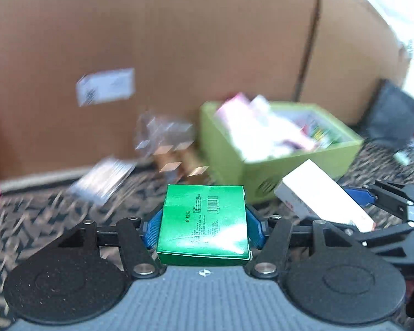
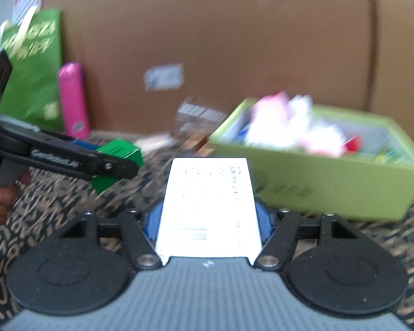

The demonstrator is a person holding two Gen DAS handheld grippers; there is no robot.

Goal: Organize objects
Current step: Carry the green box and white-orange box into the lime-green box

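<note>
- Cartons, both: green carton (image 1: 202,222) and white carton (image 2: 209,209) look light, thin card, glossy; likely crushable, so hold by flat side faces.
- Left tongs (image 1: 202,224) clamped on green carton, pads at its 3 and 9 o'clock sides.
- Right tongs (image 2: 209,220) clamped on white carton likewise.
- Lime bin (image 2: 331,187), already holding items, at 2 o'clock of right tongs, near, on patterned surface.

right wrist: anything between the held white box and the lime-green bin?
Only bare patterned carpet between the white rectangular carton, clamped in the right gripper, and the lime-green open bin; right wrist view shows this.
</note>
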